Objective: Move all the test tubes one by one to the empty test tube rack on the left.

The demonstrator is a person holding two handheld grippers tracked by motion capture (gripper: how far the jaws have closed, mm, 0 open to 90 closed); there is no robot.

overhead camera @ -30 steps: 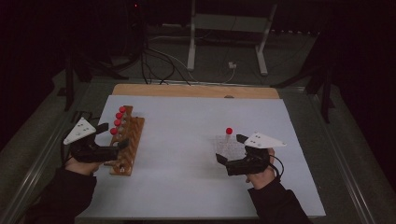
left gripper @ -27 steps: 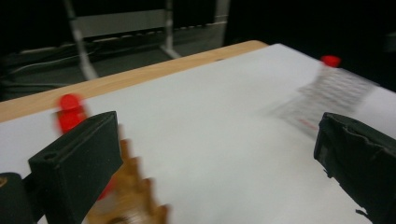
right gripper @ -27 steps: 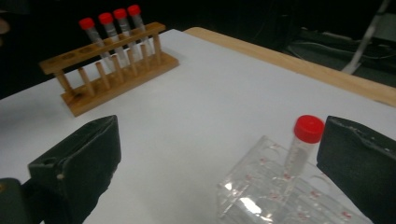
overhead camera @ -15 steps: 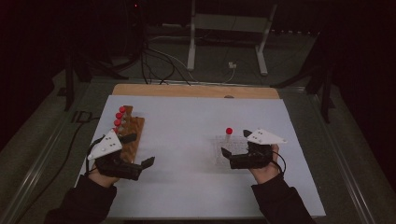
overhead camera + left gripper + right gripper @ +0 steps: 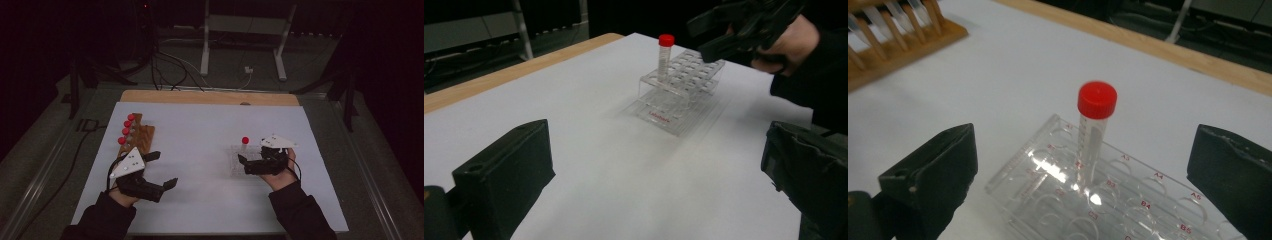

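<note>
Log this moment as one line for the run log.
left hand-held gripper: open, empty | right hand-held gripper: open over clear plastic rack | red-capped clear tube: upright in rack

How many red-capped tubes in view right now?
5. Four stand in a row in the wooden rack at the table's left. One red-capped tube stands in the clear plastic rack by the right gripper. None looks hidden.

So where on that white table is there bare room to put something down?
Free: the wide white stretch between the wooden rack and the clear rack, plus the far strip by the wooden table edge. Crowded: around each rack, where the left hand-held gripper and right hand-held gripper sit.
</note>
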